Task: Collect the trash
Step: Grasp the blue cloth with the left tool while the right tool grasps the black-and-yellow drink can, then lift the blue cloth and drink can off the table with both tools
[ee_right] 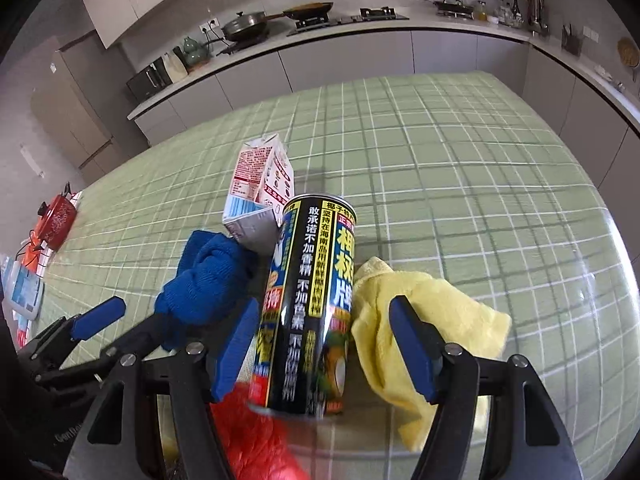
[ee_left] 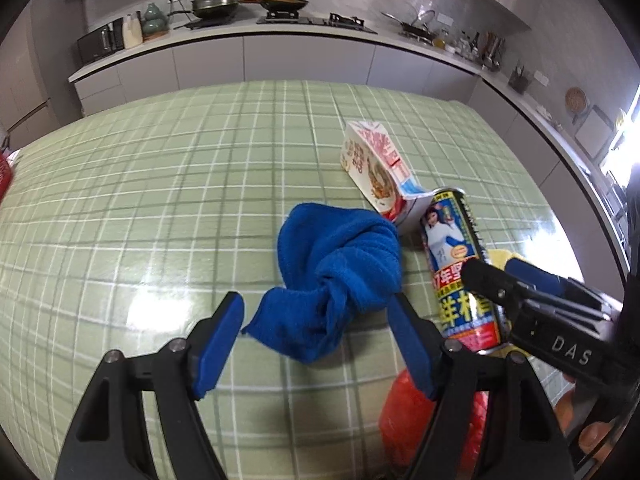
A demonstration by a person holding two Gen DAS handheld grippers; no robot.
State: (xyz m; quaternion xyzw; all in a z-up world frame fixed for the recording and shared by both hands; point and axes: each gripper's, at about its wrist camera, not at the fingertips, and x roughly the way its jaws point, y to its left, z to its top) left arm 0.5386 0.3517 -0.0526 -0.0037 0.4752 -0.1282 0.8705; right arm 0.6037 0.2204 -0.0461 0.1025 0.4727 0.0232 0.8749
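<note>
A tall black and yellow drink can (ee_right: pixel 316 280) stands on the green checked table (ee_right: pixel 460 168), between the fingers of my right gripper (ee_right: pixel 326 308). The gripper's left pad lies against the can's side and the right pad stands clear of it, over a yellow cloth (ee_right: pixel 424 320). My left gripper (ee_left: pixel 316 308) is open around the near end of a crumpled blue cloth (ee_left: pixel 340 264). A white and red carton (ee_left: pixel 376 168) stands tilted just behind the can (ee_left: pixel 456 256). A red plastic bag (ee_left: pixel 404 420) lies under both grippers at the near edge.
A red kettle (ee_right: pixel 56 216) and small packets sit at the table's far left edge. A kitchen counter (ee_left: pixel 280 36) with pans and a stove runs behind the table. My right gripper (ee_left: pixel 504 272) crosses the left wrist view at the right, close to the left one.
</note>
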